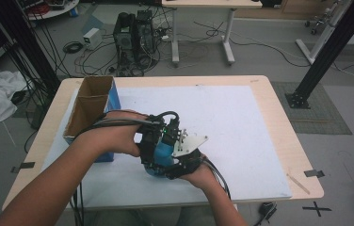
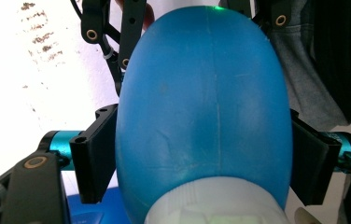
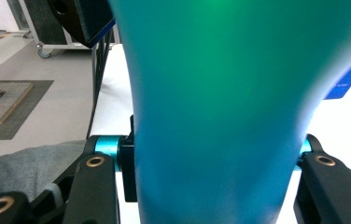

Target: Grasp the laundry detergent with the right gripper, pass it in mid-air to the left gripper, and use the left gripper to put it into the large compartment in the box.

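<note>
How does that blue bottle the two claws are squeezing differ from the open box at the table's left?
The blue bottle is rounded, smooth plastic; the cardboard box is straight-sided, with a brown inside. The bottle is clamped between the left claw and right claw near the table's front edge, while the box stands untouched on the table at the left. The box is clearly larger. Both show blue outsides.

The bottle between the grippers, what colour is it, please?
Blue bottle with a white cap end, clearest in the left gripper view.
</note>
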A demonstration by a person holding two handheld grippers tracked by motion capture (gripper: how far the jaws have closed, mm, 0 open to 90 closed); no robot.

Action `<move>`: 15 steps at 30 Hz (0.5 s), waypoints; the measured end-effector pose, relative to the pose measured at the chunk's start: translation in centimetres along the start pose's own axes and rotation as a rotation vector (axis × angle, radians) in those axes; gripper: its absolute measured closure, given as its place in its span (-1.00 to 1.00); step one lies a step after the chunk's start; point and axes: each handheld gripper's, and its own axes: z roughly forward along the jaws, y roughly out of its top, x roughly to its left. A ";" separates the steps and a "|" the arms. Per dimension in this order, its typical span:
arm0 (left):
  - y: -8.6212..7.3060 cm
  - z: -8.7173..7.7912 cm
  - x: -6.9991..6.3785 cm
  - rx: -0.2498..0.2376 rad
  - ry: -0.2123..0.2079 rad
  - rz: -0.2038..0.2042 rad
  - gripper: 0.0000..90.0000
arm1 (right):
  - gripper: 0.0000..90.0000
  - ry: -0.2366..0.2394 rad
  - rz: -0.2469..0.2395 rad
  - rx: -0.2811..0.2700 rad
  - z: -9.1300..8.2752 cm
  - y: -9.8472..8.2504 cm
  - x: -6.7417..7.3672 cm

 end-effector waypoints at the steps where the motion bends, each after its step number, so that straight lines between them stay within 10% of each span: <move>1: 0.0 0.0 -0.1 -0.002 -0.004 0.001 -0.40 | 0.01 0.009 0.033 -0.009 0.0 0.1 0.2; 9: 0.4 0.1 -0.1 0.000 0.006 0.027 -0.36 | 0.01 0.038 0.147 0.068 -0.4 0.1 1.1; 12: 0.5 0.0 -0.1 0.000 0.018 0.034 -0.32 | 0.01 -0.018 -0.058 -0.046 0.3 0.1 -0.3; 15: 0.5 0.1 -0.2 0.005 0.013 0.031 -0.26 | 0.01 -0.007 -0.031 -0.024 0.2 0.1 -0.1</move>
